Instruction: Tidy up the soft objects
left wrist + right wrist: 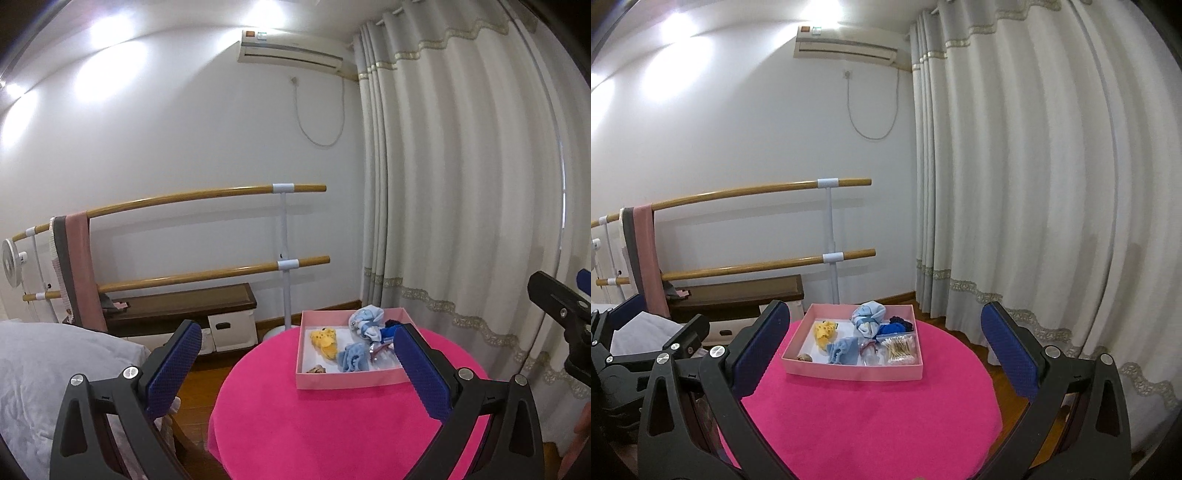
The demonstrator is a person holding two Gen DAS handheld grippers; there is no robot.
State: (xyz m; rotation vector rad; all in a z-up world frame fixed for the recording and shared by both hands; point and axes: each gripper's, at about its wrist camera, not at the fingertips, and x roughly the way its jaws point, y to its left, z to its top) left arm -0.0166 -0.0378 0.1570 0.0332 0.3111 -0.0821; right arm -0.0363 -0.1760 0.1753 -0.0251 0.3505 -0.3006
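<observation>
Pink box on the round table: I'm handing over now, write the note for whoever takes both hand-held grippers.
Left hand-held gripper: open, empty, held above the near side of the pink table.
Right hand-held gripper: open, empty, held likewise.
The pink box sits on the far half of the table. In it: yellow soft item, light blue cloth, pale blue bundle, dark blue item, a clear case of cotton swabs, a small brown item.
Done: the soft items visible lie in the box; none lie loose on the cloth.
Left: they look jumbled; tidying inside the box may remain.
</observation>
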